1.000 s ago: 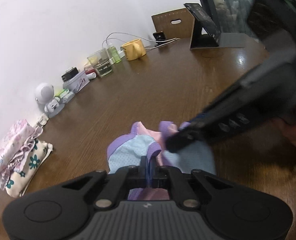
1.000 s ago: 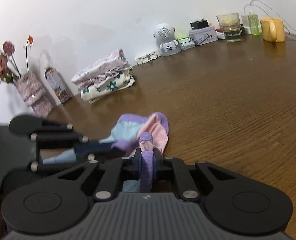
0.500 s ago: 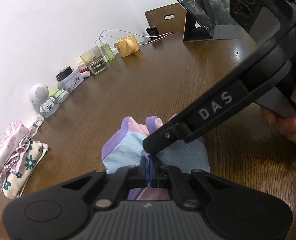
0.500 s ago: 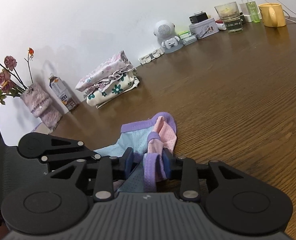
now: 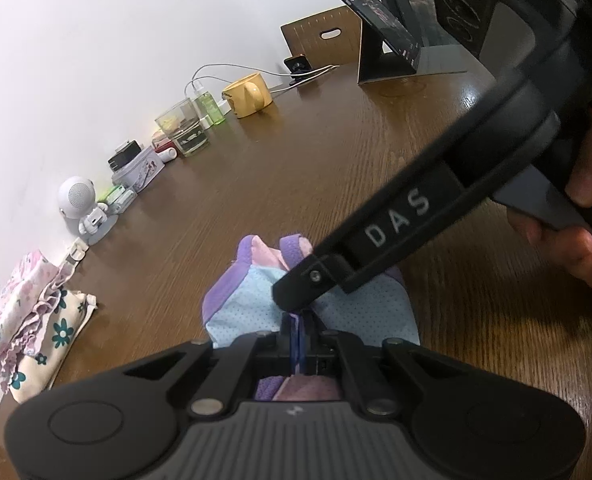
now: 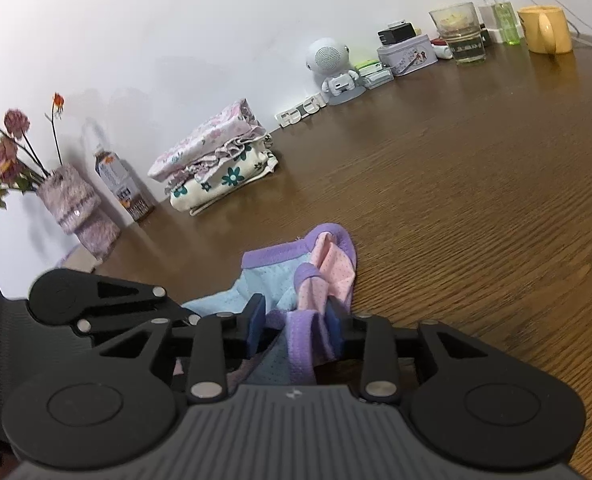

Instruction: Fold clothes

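Observation:
A small light-blue and pink garment with purple trim (image 5: 248,308) (image 6: 272,284) lies crumpled on the brown wooden table (image 5: 375,152). My left gripper (image 5: 298,334) is shut on its near edge and shows in the right wrist view as a black linkage (image 6: 96,304) at the left. My right gripper (image 6: 294,326) stands open, its blue pads (image 6: 256,318) apart, with a purple band of the garment lying loose between them. In the left wrist view it reaches in from the right (image 5: 307,286), just above the cloth, held by a hand (image 5: 575,248).
A folded floral stack (image 6: 216,160) (image 5: 36,320) sits by the wall. Along the wall stand a vase of flowers (image 6: 72,200), a bottle (image 6: 120,184), a white robot-shaped speaker (image 6: 331,68), a tin (image 6: 407,54), a glass (image 6: 459,32) and a yellow mug (image 6: 547,28). A tablet on a stand (image 5: 391,36) is far right.
My right gripper, shut on the purple band a second ago, has opened and let it go. It has also drawn closer to my left gripper, which still holds the garment.

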### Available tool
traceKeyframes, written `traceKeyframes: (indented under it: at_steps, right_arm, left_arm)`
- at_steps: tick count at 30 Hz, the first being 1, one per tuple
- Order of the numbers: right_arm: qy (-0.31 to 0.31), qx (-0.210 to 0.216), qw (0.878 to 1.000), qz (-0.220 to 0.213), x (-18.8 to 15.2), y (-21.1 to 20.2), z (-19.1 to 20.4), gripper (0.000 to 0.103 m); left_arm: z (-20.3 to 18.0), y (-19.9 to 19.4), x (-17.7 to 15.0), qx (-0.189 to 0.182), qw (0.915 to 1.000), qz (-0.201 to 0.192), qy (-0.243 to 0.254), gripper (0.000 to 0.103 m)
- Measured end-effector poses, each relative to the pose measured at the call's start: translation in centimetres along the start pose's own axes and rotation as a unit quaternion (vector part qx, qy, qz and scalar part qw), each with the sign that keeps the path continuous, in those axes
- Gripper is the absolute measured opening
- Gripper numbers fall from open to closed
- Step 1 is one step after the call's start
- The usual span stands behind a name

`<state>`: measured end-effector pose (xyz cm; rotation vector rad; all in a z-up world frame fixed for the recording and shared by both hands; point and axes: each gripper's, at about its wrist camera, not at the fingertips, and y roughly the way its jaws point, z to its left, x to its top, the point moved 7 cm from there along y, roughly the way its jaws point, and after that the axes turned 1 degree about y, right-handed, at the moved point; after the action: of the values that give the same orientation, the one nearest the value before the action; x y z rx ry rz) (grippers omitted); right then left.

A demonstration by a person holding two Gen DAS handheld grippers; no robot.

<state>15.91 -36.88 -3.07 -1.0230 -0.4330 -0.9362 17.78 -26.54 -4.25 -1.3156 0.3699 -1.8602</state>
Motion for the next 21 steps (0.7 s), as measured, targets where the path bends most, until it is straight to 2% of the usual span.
traceKeyframes:
  at_steps: [1, 7, 11, 13, 17, 21]
  right_arm:
    - [-0.005, -0.003, 1.000, 0.002, -0.1, 0.1, 0.0, 0.012]
    - [-0.033, -0.014, 0.999, 0.000, -0.3, 0.3, 0.4, 0.009]
    - [-0.065, -0.018, 0.998, -0.009, -0.3, 0.0, 1.3, 0.008]
    - [-0.106, -0.020, 0.994, -0.021, -0.2, -0.5, 2.5, 0.007]
    - [-0.228, -0.005, 0.973, -0.035, -0.7, -1.1, 7.4, 0.007]
    - [-0.360, 0.016, 0.933, -0.016, -3.3, -0.5, 13.3, 0.007]
  left_arm:
    - [0.0, -0.1, 0.0, -0.002, 1.0000, -0.001, -0.002, 0.001]
    - [1.3, -2.0, -0.6, -0.004, 0.9988, -0.013, -0.046, 0.011]
    - [2.9, -5.2, -2.3, 0.035, 0.9944, -0.022, -0.097, 0.011]
    - [3.7, -7.3, -3.5, 0.059, 0.9898, -0.028, -0.127, 0.011]
    - [5.3, -12.1, -6.3, 0.124, 0.9746, -0.034, -0.183, 0.011]
    - [6.3, -16.2, -8.8, 0.175, 0.9569, -0.038, -0.228, 0.011]
